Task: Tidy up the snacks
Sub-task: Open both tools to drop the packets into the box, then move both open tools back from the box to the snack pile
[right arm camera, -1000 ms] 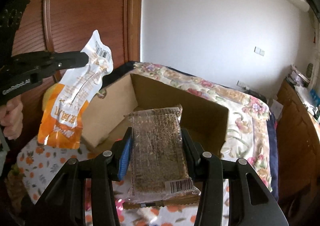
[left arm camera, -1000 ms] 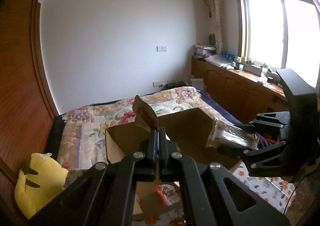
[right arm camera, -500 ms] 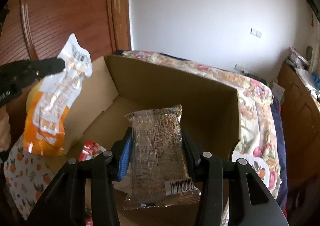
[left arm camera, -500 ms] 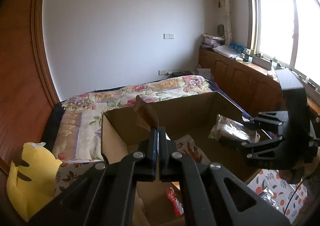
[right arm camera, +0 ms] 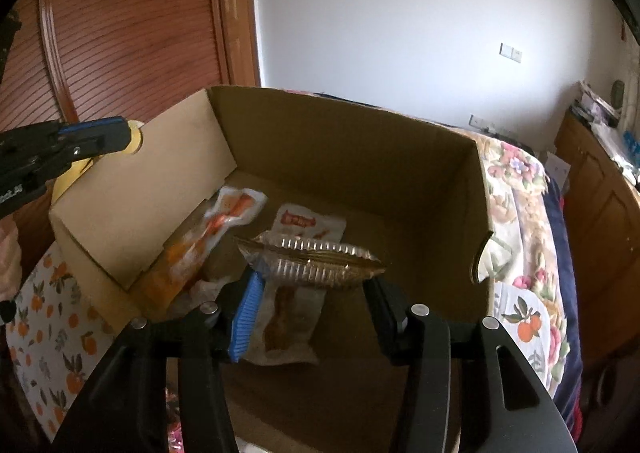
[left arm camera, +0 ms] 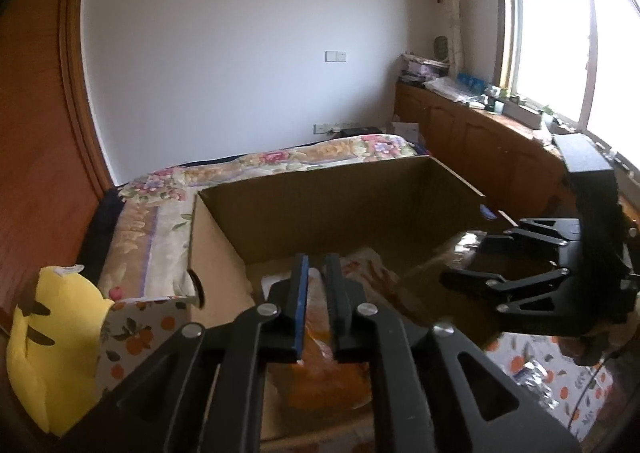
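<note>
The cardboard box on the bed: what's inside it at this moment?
Inside the cardboard box lie an orange-and-white snack pouch, a white packet with a red label and a pale packet. A clear-wrapped snack covers part of the floor, so anything underneath is hidden.

Left hand-held gripper [left arm camera: 316,273] jaws just parted narrowly, right hand-held gripper [right arm camera: 316,289] jaws just widened, both angled downward.

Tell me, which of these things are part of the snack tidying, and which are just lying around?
Part of the job: cardboard box, orange packet, clear-wrapped snack, red-and-white packet.
Just lying about: yellow soft toy, flowered bedspread, orange-print cloth.
</note>
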### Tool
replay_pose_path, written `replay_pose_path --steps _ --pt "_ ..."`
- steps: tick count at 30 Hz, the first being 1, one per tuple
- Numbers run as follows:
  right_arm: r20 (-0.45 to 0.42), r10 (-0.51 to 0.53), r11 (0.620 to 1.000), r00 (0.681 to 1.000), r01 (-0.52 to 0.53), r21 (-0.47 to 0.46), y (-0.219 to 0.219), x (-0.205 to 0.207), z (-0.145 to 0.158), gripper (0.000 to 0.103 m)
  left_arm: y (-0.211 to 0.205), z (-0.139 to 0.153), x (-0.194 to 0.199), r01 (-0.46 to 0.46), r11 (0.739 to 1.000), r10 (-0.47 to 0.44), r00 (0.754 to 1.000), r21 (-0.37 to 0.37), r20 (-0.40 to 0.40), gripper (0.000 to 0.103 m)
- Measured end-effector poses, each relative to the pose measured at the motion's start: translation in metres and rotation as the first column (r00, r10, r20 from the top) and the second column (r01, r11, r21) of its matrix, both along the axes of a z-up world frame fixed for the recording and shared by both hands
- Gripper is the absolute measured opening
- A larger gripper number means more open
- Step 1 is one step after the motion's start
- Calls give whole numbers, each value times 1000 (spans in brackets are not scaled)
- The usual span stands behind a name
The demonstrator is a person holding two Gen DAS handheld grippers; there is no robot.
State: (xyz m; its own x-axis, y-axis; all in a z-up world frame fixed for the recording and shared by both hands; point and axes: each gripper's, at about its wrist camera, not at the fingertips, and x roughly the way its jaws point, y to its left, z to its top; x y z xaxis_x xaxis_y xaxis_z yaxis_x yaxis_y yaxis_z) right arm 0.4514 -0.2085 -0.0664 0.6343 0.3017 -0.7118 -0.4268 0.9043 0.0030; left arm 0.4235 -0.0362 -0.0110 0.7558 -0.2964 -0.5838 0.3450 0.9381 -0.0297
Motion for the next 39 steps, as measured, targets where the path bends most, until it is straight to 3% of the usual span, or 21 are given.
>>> replay_pose_path --steps 3,10,20,25,33,39 --pt "3 -2 999 1000 2 35 -3 -9 6 51 -3 2 -14 15 1000 -15 1000 -5 8 23" --pt "24 -16 998 1000 15 58 -13 -39 24 54 -10 3 -54 61 998 -61 998 22 15 28" --pt "45 -67 996 997 64 69 -28 -103 27 60 -6 3 -110 99 995 -99 995 -28 -1 36" --pt "36 -118 990 992 115 77 -44 -139 10 72 -9 -14 -141 101 995 -101 995 -20 -7 37" --pt "-37 -169 976 985 172 133 -61 -170 -33 73 -16 -37 -176 136 990 -138 990 -48 -38 37" --pt "-65 -180 971 982 188 145 -63 -182 -54 73 -18 -59 -187 111 992 -115 991 -63 -72 37"
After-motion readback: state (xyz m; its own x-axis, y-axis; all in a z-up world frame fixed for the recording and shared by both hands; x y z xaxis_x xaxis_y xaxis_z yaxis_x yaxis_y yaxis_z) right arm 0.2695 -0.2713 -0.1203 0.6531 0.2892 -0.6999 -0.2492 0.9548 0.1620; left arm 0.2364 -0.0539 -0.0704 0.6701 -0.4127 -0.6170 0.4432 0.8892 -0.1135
